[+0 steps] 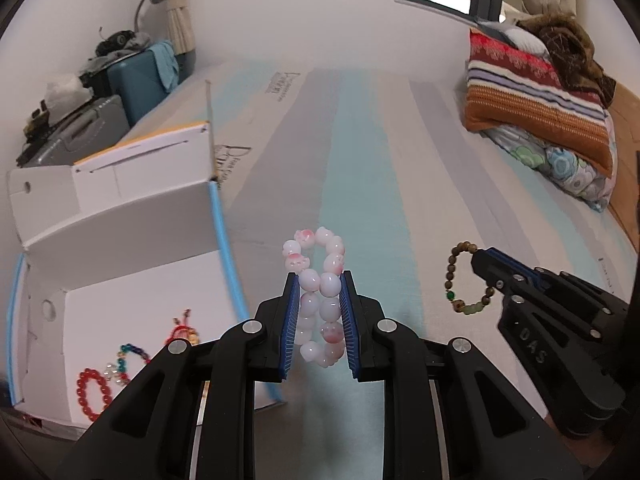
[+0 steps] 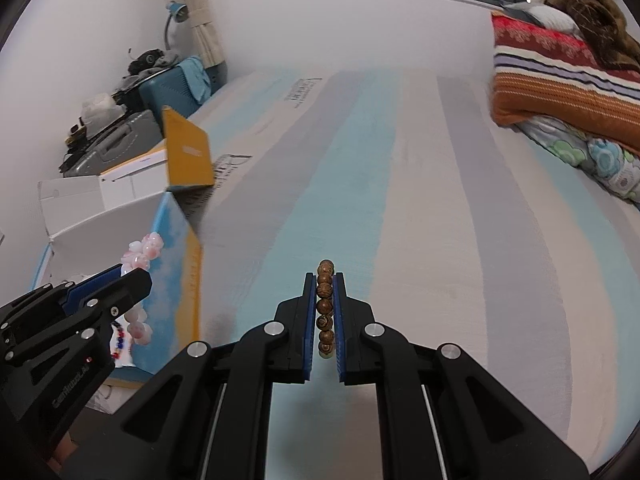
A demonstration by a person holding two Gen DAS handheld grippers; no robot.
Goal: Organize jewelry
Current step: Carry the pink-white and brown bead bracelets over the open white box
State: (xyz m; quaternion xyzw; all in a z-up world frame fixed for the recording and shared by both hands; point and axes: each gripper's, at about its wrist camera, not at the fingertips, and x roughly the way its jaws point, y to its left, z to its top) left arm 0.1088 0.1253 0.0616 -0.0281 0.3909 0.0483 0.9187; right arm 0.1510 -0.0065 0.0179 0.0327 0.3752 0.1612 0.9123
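Held red bracelet point(image 1: 94, 394), multicolour bracelet point(image 1: 124, 362) inside white box point(image 1: 132, 280) at nine o'clock. Left claw point(image 1: 320, 312) clamped pink bracelet point(image 1: 320, 296); right claw point(image 2: 325, 312) clamped wooden bracelet point(image 2: 325, 308), green beads seen only from left wrist.

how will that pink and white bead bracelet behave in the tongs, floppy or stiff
Probably floppy: the pink and white bead bracelet is squashed into a narrow double row between the left tongs, its top loop bulging above. The glossy rounded beads look slippery and may shift. Once released, it would likely drop in a loose heap, like the bracelets lying in the white box.
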